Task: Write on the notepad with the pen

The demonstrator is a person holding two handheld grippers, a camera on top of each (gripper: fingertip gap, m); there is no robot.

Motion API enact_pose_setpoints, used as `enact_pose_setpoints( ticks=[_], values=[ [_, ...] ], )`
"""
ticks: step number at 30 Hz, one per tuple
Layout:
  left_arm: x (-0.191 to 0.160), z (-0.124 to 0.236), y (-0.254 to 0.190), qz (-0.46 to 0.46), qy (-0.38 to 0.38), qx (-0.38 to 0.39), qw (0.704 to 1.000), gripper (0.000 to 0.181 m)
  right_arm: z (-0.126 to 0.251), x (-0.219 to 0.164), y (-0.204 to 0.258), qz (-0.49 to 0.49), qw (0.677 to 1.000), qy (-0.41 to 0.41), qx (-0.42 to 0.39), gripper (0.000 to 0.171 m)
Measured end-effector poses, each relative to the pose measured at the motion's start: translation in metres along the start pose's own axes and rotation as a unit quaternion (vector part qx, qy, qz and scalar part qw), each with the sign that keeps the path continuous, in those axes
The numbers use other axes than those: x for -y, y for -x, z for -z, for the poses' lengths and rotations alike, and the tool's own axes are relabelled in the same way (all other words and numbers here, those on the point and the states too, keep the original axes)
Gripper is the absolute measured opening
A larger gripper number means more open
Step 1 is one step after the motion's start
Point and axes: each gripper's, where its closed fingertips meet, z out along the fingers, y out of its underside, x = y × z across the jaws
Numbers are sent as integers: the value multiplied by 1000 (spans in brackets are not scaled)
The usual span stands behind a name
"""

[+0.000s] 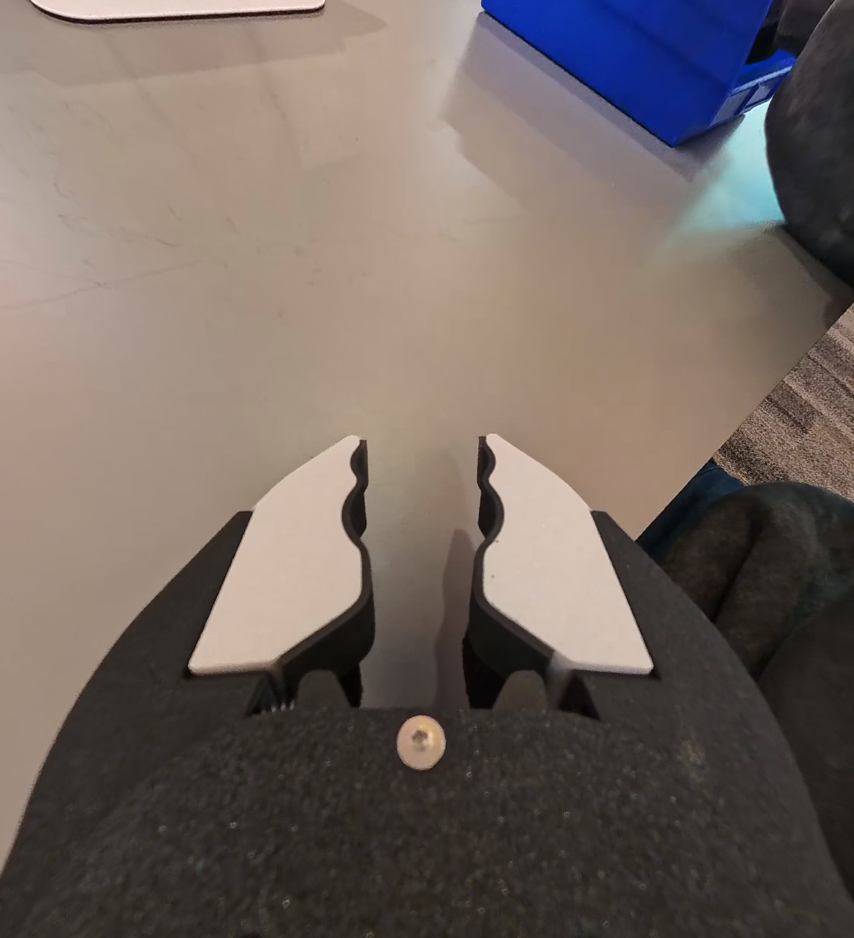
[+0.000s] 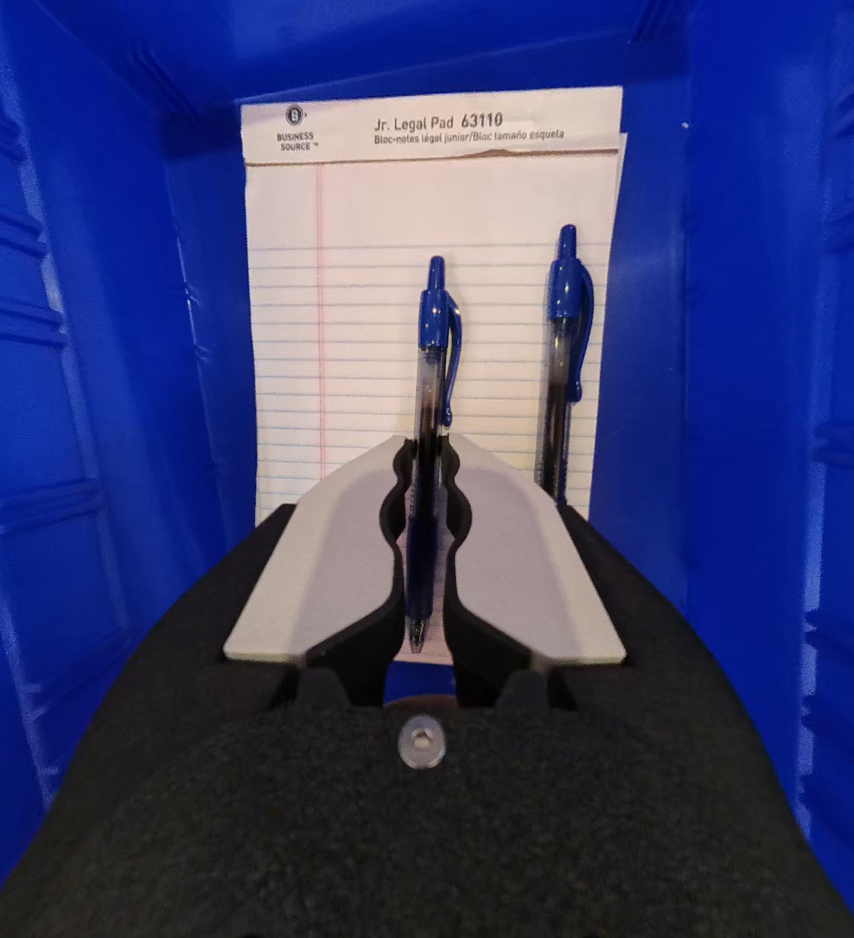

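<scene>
In the right wrist view a white lined notepad (image 2: 364, 304) lies on the floor of a blue bin (image 2: 110, 355). Two blue click pens rest on it. My right gripper (image 2: 427, 441) is inside the bin and shut on the middle pen (image 2: 435, 325), which runs lengthwise between the fingers, clicker end pointing away and tip towards the camera. The second pen (image 2: 564, 330) lies free along the pad's right edge. My left gripper (image 1: 421, 446) is open and empty just above the grey table (image 1: 212, 254).
In the left wrist view the blue bin (image 1: 643, 61) stands at the far right of the table and a flat white object (image 1: 181, 7) at the far left. A person's dark clothing (image 1: 831, 152) and carpet floor (image 1: 821, 396) lie beyond the table's right edge.
</scene>
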Motion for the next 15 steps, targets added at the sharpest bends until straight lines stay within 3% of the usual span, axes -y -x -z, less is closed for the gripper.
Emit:
enact_pose_setpoints(
  ticks=[4, 9, 12, 15],
  values=[
    [1, 1, 0, -2, -1, 2, 1000, 41, 37, 23, 2, 17, 996, -86, 2, 22],
    [8, 5, 3, -6, -18, 13, 1000, 41, 168, 49, 63, 104, 953, -278, 57, 30],
    [15, 9, 6, -8, -37, 25, 999, 41, 225, 20, 137, 183, 908, -354, 131, 34],
    [23, 16, 9, -12, -59, 41, 997, 40, 245, -31, 211, 229, 857, -406, 219, 37]
  ],
)
